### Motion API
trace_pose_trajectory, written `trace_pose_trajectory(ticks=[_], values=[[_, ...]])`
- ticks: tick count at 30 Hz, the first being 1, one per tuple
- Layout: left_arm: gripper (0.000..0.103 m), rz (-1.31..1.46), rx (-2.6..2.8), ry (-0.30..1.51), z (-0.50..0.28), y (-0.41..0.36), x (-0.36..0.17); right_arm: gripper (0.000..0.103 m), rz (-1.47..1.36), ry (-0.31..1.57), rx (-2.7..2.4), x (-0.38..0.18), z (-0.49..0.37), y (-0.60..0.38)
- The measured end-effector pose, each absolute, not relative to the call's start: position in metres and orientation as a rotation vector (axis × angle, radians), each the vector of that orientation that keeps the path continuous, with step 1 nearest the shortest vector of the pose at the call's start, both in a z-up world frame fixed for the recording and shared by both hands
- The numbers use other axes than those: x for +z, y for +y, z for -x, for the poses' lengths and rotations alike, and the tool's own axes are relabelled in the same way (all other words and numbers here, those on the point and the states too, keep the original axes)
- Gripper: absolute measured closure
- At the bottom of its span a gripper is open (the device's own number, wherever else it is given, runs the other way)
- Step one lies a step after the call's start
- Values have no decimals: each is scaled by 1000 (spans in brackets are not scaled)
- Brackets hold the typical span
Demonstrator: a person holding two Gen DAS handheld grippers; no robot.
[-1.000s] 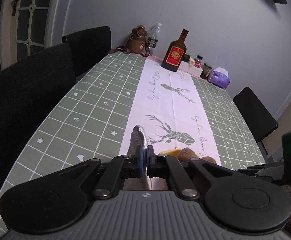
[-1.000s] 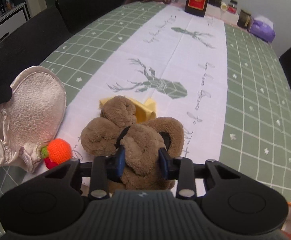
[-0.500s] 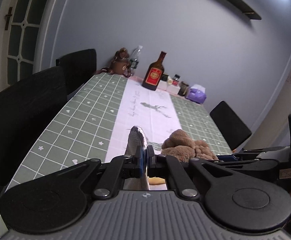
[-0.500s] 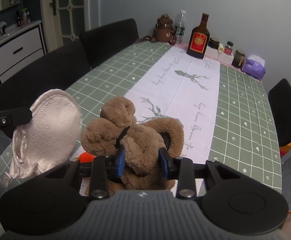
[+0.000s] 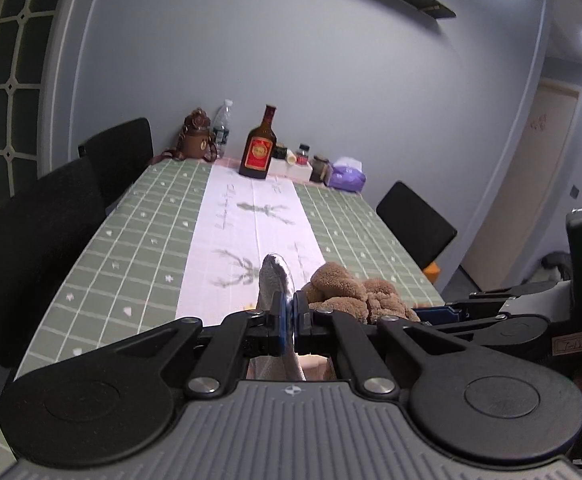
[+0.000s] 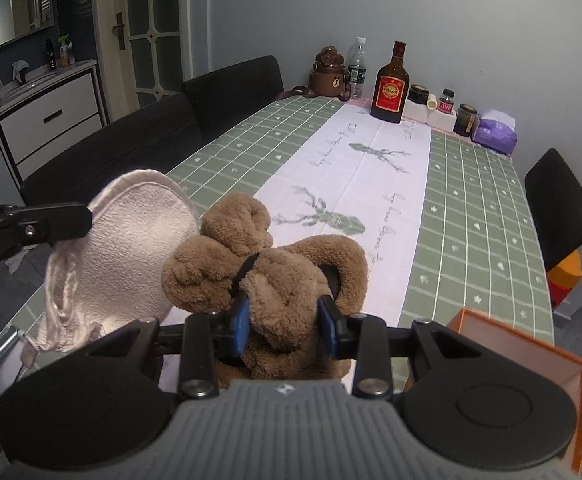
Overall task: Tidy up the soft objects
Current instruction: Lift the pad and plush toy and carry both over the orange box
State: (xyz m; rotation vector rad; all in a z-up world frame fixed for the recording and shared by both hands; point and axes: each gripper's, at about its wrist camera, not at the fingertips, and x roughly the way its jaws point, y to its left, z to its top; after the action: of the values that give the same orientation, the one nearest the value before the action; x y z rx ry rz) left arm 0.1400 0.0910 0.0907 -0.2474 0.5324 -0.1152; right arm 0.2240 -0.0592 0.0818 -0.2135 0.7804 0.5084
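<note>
Table (image 6: 471, 208): long, green checked cloth with a white runner; bottle (image 6: 390, 84) and jars at the far end.
Box (image 6: 523, 344): orange, at the table's near right corner; only the right view shows it.
Mitt (image 6: 131, 248): pale and quilted, seen broadside in the right view; edge-on as a thin sliver (image 5: 273, 280) in the left view.
Plush (image 6: 267, 268): brown, raised above the near table edge; partly hidden (image 5: 351, 288) in the left view.
Left gripper (image 5: 289, 316): angled slightly downward, clamped tight on the mitt's edge.
Right gripper (image 6: 283, 320): tilted down more steeply, pads squeezing the plush.
</note>
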Motion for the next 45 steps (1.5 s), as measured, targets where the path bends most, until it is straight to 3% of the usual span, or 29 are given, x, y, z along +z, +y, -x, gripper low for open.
trace_pose_trajectory(ticks=[11,19,22,26,36,37,38,39,41,45], values=[[100,210,-188,731,-116,66,14,67,169,873,496,10,-170,-77],[99,194,-205,811,-110,60,-10,67,163,906,487,-17,-158,-76],[91,234,-198,852,-114,61,-23,67,173,908,486,-22,-156,-74],[68,299,-206,925,-119,65,-45,67,183,920,480,-30,-154,-75],[48,292,-188,959,-120,64,-70,66,183,944,480,-41,-155,-79],[40,277,-178,947,-119,63,-70,66,185,942,480,-41,-155,-79],[16,234,-146,936,-116,61,-69,65,185,941,480,-42,-154,-79],[11,184,-120,921,-114,58,-69,65,183,944,481,-43,-155,-79],[20,121,-121,930,-112,54,-74,65,176,953,485,-45,-155,-79],[26,150,-140,912,-110,57,-75,64,176,950,480,-46,-155,-77]])
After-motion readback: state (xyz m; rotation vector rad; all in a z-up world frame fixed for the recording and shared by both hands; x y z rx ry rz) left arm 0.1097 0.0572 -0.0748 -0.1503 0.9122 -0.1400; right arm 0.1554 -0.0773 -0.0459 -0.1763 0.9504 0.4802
